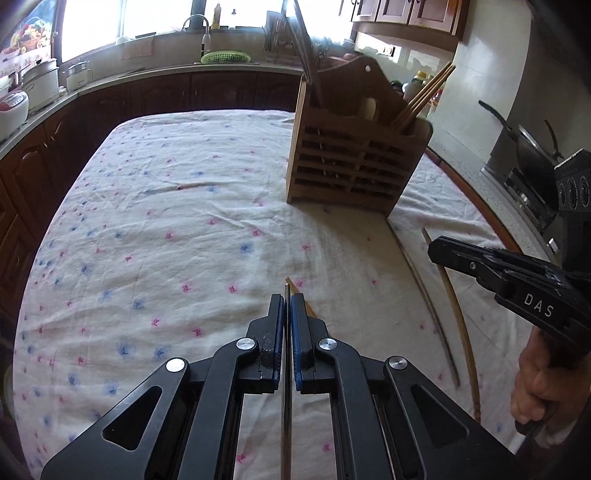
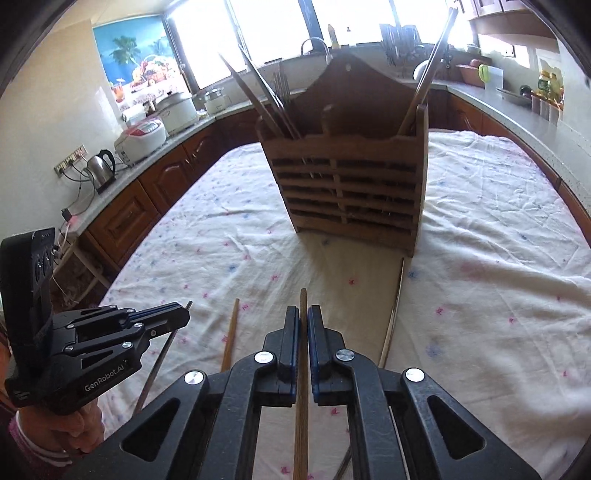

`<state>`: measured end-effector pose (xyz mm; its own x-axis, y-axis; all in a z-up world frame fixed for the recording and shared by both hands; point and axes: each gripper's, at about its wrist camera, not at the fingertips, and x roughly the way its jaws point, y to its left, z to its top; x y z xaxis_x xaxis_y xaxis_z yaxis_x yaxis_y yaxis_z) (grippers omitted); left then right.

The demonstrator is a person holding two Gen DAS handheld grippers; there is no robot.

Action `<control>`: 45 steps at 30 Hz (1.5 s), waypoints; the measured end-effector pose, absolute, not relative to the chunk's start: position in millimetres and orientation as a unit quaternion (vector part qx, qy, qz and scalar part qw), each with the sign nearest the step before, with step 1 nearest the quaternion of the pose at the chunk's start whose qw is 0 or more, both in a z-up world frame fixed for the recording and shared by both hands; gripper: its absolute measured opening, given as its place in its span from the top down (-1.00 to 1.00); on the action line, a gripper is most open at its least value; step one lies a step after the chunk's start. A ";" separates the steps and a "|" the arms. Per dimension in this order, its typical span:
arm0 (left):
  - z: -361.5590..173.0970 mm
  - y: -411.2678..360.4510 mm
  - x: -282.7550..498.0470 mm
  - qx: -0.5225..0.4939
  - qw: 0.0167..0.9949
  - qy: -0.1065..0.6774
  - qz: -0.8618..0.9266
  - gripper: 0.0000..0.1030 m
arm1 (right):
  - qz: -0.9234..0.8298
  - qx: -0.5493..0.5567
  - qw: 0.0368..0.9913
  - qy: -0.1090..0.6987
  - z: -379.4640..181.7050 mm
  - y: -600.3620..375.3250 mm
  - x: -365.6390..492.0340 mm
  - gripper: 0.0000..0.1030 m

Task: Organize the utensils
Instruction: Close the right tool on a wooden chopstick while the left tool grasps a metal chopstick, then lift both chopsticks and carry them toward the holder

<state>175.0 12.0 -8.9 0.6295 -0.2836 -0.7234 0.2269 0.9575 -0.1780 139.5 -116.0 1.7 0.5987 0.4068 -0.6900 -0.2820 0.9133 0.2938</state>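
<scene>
With both grippers clamped, left gripper [image 1: 287, 312] on a dark metal chopstick [image 1: 286, 295], right gripper [image 2: 303, 323] on a wooden chopstick [image 2: 303, 302]; pickup step, just above tablecloth [image 1: 166, 206]; next, carrying to wooden holder [image 2: 343, 192], matching compartments.

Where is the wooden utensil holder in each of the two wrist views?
Left wrist view: wooden utensil holder stands upper right of centre, on the flowered cloth.
Right wrist view: wooden utensil holder stands at upper centre, straight ahead.
Shared landmark: the sink tap below the window.
</scene>
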 end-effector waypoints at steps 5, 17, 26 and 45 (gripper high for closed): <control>34.6 20.5 154.8 -0.055 0.918 0.359 -0.159 0.93 | 0.198 0.090 0.907 0.360 40.6 -129.5 123.2 0.91; 102.4 38.2 123.3 -0.072 0.943 0.272 -0.179 0.94 | 0.196 0.102 0.936 0.272 111.6 -156.1 98.5 0.91; 115.1 43.1 123.5 -0.078 0.948 0.251 -0.177 0.94 | 0.191 0.101 0.942 0.256 121.1 -161.1 101.4 0.91; 147.9 34.6 146.6 -0.081 0.958 0.205 -0.181 0.94 | 0.171 0.100 0.955 0.222 144.7 -176.1 117.4 0.91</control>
